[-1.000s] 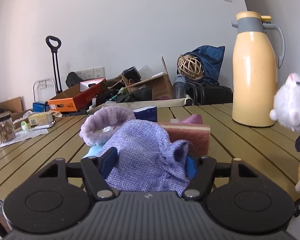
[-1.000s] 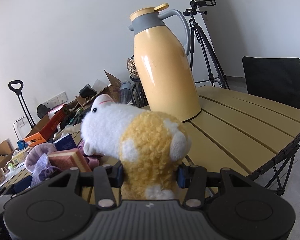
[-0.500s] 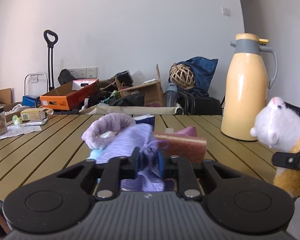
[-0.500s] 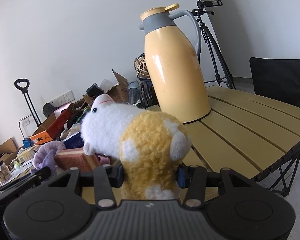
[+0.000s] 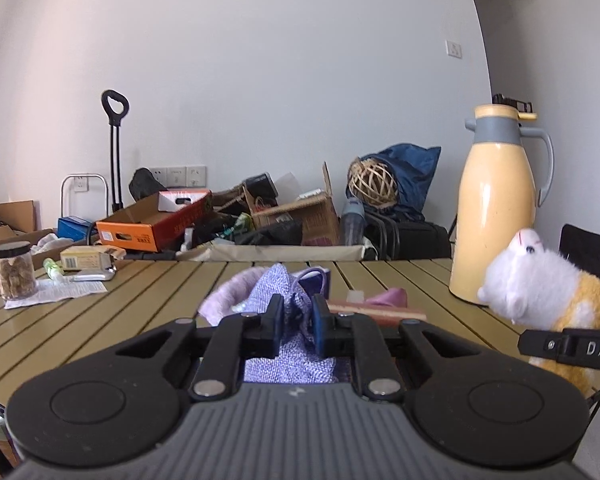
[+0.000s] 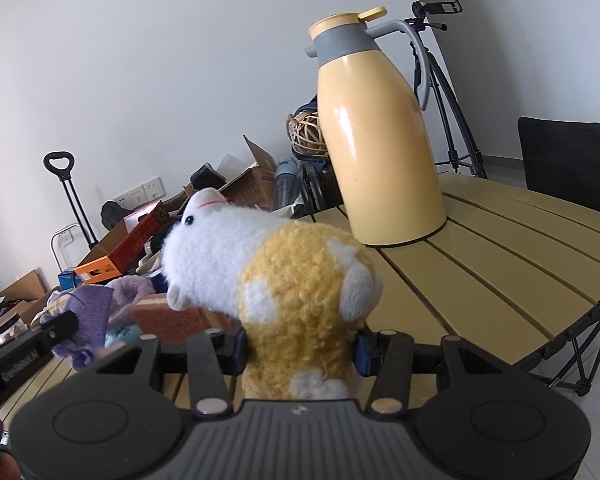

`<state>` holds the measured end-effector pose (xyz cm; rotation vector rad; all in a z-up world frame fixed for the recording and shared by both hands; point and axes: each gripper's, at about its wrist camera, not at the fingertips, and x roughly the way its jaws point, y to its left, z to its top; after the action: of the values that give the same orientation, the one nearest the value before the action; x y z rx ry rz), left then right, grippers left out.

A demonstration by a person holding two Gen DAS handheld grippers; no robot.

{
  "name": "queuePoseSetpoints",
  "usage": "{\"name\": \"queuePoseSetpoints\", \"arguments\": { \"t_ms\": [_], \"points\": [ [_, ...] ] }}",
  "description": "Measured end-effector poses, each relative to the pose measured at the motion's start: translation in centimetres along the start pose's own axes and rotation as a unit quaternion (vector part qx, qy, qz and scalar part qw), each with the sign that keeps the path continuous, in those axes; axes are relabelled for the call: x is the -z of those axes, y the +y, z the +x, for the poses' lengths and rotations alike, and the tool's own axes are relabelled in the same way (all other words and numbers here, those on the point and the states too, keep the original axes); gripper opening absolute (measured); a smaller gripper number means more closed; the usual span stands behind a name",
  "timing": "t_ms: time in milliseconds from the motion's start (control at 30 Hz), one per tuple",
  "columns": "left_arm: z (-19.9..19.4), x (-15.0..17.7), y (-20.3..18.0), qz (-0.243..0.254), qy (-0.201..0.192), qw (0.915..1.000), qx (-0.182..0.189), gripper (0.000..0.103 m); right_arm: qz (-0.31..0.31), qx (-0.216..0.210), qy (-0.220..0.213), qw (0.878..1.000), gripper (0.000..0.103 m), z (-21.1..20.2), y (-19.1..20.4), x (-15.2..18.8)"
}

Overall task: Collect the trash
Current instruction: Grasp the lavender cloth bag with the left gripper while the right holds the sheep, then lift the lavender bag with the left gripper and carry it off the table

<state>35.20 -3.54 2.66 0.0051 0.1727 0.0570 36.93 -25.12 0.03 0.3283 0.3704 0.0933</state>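
Left tongs point(image 5: 296, 320) pinch the purple cloth point(image 5: 288, 364) between their tips, while right tongs point(image 6: 300, 346) clamp the plush toy point(image 6: 300, 300).

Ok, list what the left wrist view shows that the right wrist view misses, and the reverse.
Only the left wrist view: the glass jar on paper and the left gripper shut on the purple cloth.
Only the right wrist view: the tripod and the right gripper clamping the plush toy.
Both: the yellow thermos, cloth, toy and slatted table.
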Motion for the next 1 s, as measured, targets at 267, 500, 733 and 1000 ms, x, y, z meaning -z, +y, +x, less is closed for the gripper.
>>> {"name": "queuePoseSetpoints", "arguments": {
  "t_ms": [267,500,733,1000],
  "points": [
    [-0.2,0.1,1.9,-0.007,0.026,0.9996,-0.013,0.015,-0.008,-0.012,0.004,1.0,0.047,0.2,1.3,0.4],
    [-0.1,0.8,3.6,-0.011,0.057,0.998,-0.025,0.016,-0.012,-0.02,0.007,1.0,0.047,0.6,2.1,0.5],
    [0.8,1.7,5.2,-0.032,0.099,0.994,-0.034,0.03,-0.017,-0.025,0.011,0.999,0.047,0.8,2.6,0.6],
    [2.2,2.5,6.2,-0.035,0.133,0.9884,-0.065,0.043,-0.019,-0.026,0.014,0.999,0.047,1.1,2.6,0.6]
  ]
}}
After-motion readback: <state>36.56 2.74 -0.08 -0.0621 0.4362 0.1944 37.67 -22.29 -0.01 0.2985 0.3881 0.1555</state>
